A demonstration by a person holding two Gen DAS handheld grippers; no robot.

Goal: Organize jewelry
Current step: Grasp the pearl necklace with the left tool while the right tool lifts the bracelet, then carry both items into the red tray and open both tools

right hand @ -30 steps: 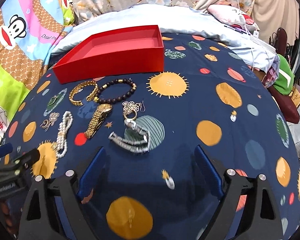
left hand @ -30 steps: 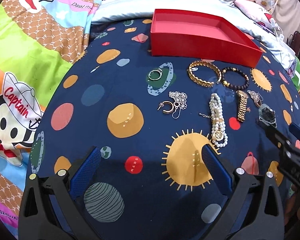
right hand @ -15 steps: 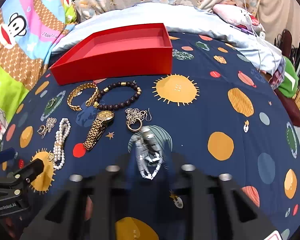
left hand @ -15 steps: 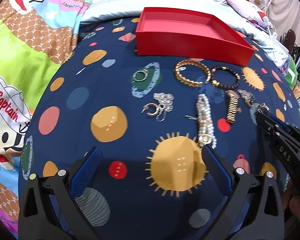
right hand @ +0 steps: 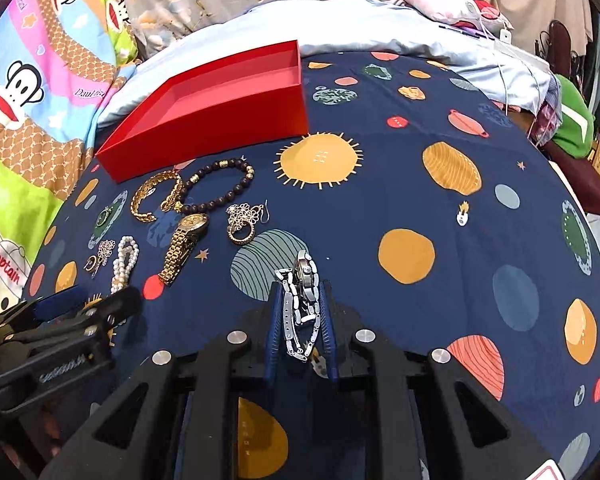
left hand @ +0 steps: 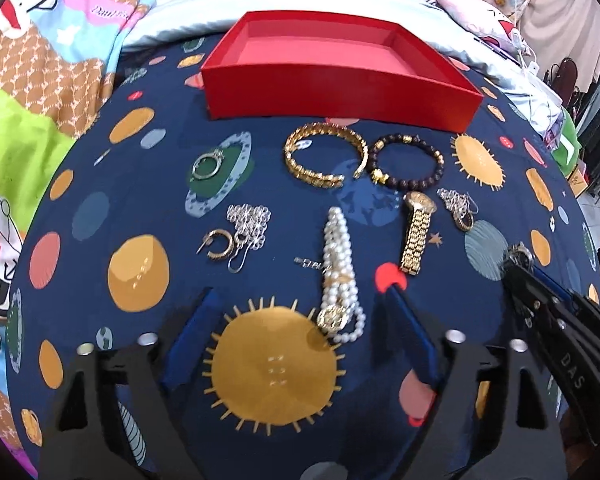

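Red cardboard tray at 12 o'clock on the bed. Before it: gold bangle touching dark beaded bracelet at its 3 o'clock. Nearer: pearl bracelet, gold watch at its 3 o'clock; silver ring at 10 o'clock.

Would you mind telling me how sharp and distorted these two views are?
Left wrist: strong fisheye bowing of the red box, left hand-held gripper fingers slightly blurred. Right wrist: same curvature, silver watch fairly sharp.

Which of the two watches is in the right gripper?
The silver watch, pinched between the shut right gripper fingers. The gold watch lies untouched on the blanket beside the pearl bracelet.
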